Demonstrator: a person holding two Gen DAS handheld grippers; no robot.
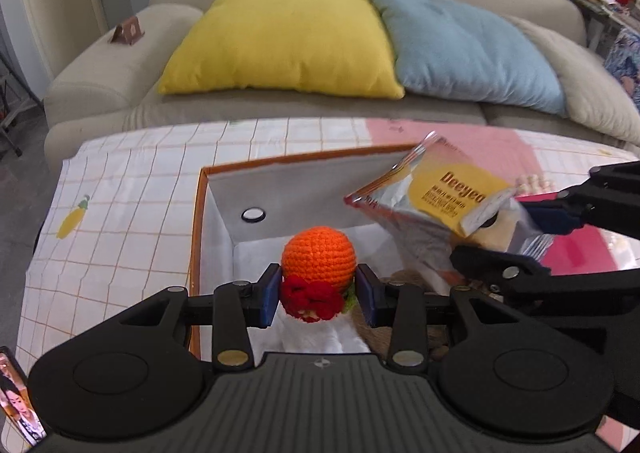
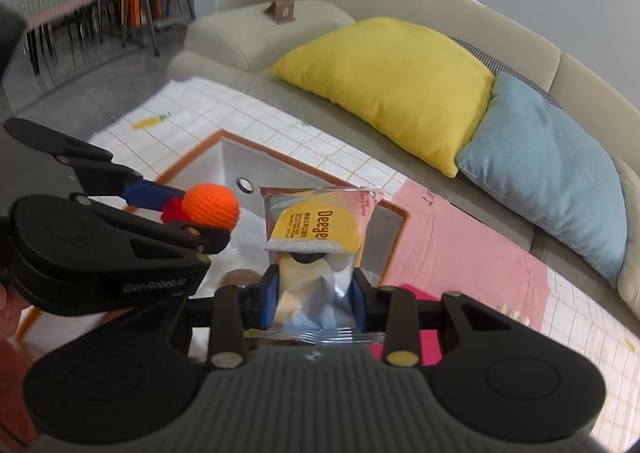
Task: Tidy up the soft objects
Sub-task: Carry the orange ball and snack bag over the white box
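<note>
Both claws held soft things above the box (image 1: pixel 280 177).
Left gripper (image 1: pixel 319 295) clamped the orange crochet ball (image 1: pixel 319 253); right gripper (image 2: pixel 316 303) clamped the "Deeyeo" packet (image 2: pixel 320 229), long axis pointing away.

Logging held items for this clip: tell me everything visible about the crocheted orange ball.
The crocheted orange ball is a round piece of bright orange yarn with even stitches. A ruffled red knit piece sits at its near end, with a bit of green beside it. It looks soft and is not visibly squashed. The left claw holds it by its lower part between blue pads, clear of any surface, above the open white storage box with orange trim. Only the pads touch it.
</note>
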